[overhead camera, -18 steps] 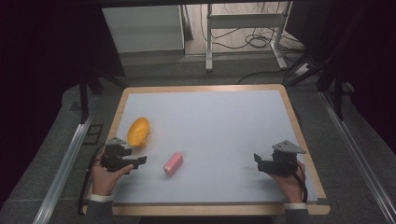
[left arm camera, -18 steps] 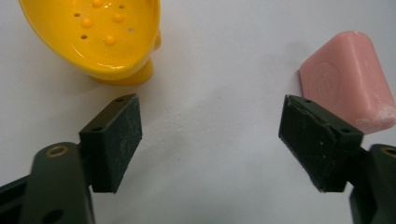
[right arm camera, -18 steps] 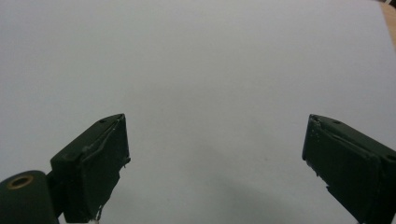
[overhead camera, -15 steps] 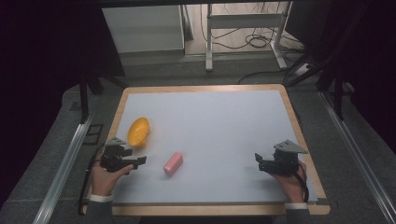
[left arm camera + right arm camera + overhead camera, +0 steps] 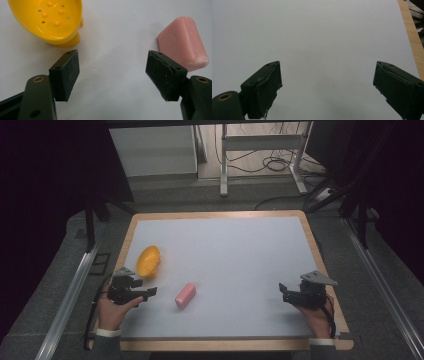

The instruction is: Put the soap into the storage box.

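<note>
- Near the left front corner of the white surface [image 5: 235, 255], the left tongs [image 5: 150, 292] rest in the person's left hand [image 5: 111, 312], jaws spread wide with nothing between them.
- Between those jaws in the left gripper view lies bare white surface [image 5: 112, 57]; the left tongs [image 5: 112, 75] touch neither thing ahead of them.
- Just past the jaw on the right of that view lies the pink soap bar [image 5: 183, 43], flat on the surface, with one rounded end near the jaw tip; whether the two touch I cannot tell.
- From above, the pink soap bar [image 5: 185, 295] lies slantwise, a little to the right of the left tongs and apart from them.
- Beyond the other jaw stands the yellow soap dish [image 5: 50, 20], an oval tray on stubby feet with bumps and small holes in its floor, holding nothing.
- Seen from above, the yellow soap dish [image 5: 148, 261] sits close to the surface's left wooden edge, just behind the left tongs and near the soap, not touching it.
- Over at the right front, the right tongs [image 5: 283, 292] are held by the right hand [image 5: 316, 316], well apart from both things.
- Looking along the right tongs [image 5: 327, 85], the jaws stand wide apart over plain white surface, with the wooden border [image 5: 410, 35] running along the right.
</note>
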The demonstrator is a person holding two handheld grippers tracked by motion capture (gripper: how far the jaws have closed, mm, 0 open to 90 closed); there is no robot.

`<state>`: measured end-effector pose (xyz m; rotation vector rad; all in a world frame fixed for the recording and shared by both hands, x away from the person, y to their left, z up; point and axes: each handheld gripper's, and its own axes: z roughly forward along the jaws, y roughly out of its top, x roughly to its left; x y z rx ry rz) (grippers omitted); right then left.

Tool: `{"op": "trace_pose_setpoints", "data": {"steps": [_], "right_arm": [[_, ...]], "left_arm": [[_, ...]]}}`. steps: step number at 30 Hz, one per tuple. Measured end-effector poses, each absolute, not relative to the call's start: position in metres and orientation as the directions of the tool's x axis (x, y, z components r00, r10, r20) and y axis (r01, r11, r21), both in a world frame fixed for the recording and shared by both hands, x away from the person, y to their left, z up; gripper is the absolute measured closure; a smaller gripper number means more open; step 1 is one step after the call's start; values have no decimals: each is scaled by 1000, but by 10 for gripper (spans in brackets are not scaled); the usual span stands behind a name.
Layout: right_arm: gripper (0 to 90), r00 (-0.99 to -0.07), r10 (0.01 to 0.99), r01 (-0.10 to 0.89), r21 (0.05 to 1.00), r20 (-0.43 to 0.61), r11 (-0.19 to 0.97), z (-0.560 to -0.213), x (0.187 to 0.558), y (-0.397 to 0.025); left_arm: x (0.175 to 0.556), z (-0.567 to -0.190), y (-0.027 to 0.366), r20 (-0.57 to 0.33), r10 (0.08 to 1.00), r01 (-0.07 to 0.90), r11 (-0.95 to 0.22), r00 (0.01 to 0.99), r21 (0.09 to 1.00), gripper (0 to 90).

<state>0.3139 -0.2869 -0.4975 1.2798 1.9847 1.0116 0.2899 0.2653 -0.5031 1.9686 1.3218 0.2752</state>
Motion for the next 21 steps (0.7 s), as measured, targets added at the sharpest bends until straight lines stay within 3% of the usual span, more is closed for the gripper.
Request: {"op": "trace_pose_setpoints", "data": {"steps": [21], "right_arm": [[87, -397, 917, 497, 829, -45, 256, -494, 312, -287]], "left_arm": [[287, -500, 262, -199, 875, 708, -204, 442, 676, 267]]}}
